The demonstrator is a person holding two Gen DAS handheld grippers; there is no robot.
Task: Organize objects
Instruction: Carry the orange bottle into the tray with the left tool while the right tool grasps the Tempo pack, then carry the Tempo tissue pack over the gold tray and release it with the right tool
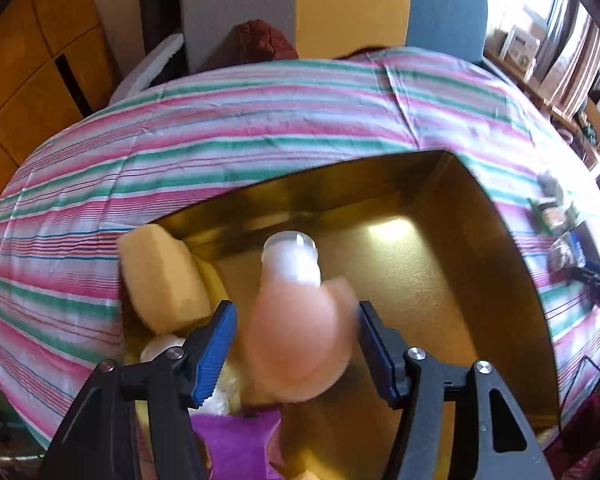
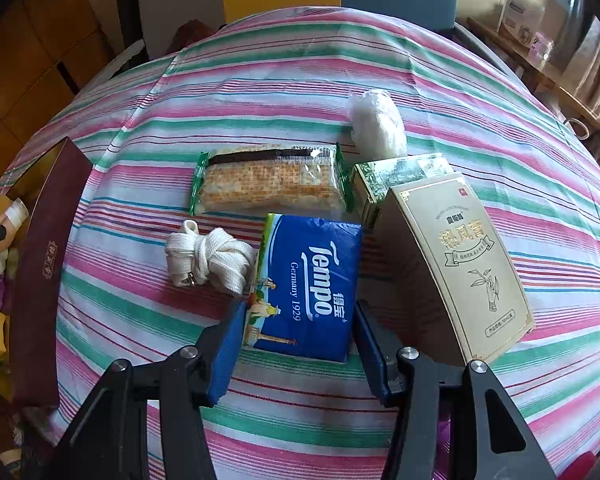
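Over the gold-lined box (image 1: 380, 184), my left gripper (image 1: 296, 312) stands open around a blurred peach bottle (image 1: 296, 340) with a white cap. A narrow gap shows between the bottle and each blue pad. Inside the box lie a yellow sponge (image 1: 160, 276), a purple item (image 1: 236, 440) and something white (image 1: 160, 350). In the right wrist view, my right gripper (image 2: 299, 306) is shut on the near end of a blue Tempo tissue pack (image 2: 312, 280), which lies on the striped cloth. The box's maroon outer wall (image 2: 44, 264) is at the far left.
Beyond the tissue pack lie a cracker packet (image 2: 268, 180), a knotted white strap (image 2: 212, 256) and a clear plastic bundle (image 2: 376, 124). A tall beige carton (image 2: 456, 264) and a green carton (image 2: 396, 176) stand close on the right. Chairs line the table's far edge.
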